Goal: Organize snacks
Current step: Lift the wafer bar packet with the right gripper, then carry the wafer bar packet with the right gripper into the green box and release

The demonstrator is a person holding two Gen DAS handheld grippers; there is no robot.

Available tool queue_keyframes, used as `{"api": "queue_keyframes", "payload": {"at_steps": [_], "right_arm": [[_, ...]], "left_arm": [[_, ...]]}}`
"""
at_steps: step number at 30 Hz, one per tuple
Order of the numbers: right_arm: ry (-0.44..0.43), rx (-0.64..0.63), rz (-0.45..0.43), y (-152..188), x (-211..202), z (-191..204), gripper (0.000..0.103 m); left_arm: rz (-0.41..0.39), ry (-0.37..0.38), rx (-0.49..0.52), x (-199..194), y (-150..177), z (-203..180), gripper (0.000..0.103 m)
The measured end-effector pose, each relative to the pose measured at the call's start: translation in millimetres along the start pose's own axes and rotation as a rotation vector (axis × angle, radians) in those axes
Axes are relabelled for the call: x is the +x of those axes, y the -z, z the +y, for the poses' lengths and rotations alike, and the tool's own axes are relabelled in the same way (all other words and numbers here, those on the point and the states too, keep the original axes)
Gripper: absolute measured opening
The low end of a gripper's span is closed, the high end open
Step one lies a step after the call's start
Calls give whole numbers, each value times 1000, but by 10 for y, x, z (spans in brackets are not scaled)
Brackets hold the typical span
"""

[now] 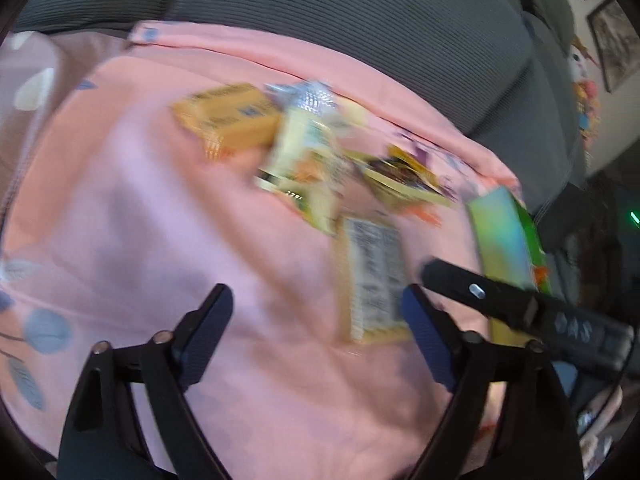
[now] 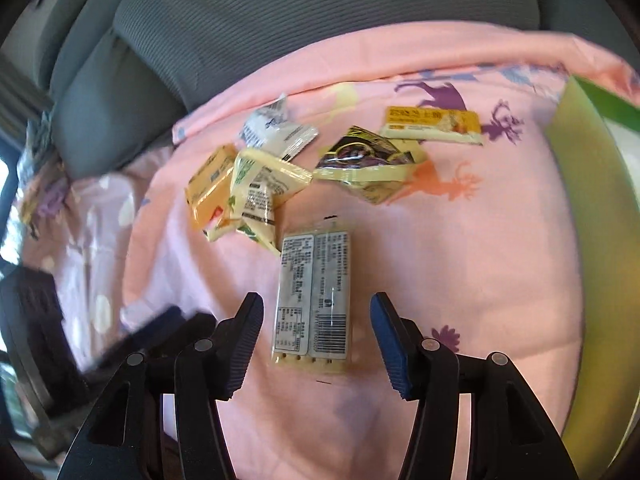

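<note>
A long clear snack packet [image 2: 312,300] with a white label lies flat on the pink sheet [image 2: 480,260]. My right gripper [image 2: 316,304] is open and straddles it, with a gap between each pad and the packet. Beyond it lies a loose pile: an orange packet [image 2: 210,184], a cream packet [image 2: 260,196], a white packet [image 2: 276,128], a dark packet [image 2: 364,156] and a yellow bar [image 2: 432,124]. The left wrist view is blurred. There my left gripper [image 1: 316,296] is open over bare sheet, the long packet [image 1: 374,280] lying just by its right finger [image 1: 424,320].
A green and yellow box [image 2: 592,200] stands open at the right edge of the sheet, also seen as the green box [image 1: 508,240]. Grey sofa cushions [image 2: 320,20] rise behind the snacks. One finger of the right gripper [image 1: 480,292] crosses the left wrist view at the right.
</note>
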State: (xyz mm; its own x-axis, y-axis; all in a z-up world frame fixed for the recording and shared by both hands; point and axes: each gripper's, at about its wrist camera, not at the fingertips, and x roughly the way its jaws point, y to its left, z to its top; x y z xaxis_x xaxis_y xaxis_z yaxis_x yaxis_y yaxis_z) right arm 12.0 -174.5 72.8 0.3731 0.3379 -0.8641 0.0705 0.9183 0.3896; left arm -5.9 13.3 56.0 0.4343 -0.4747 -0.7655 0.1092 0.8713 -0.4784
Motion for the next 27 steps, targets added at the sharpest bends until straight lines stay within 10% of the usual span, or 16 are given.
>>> {"api": "queue_keyframes", "payload": {"at_steps": [13,27], "right_arm": [[-27,60,80,-34,374,-114,57],[62,12,-185,-82,-501,-183,55]], "left_arm": [[108,50,75,502,129,-327,31],[-87,85,295,148,16,-1170,29]]}}
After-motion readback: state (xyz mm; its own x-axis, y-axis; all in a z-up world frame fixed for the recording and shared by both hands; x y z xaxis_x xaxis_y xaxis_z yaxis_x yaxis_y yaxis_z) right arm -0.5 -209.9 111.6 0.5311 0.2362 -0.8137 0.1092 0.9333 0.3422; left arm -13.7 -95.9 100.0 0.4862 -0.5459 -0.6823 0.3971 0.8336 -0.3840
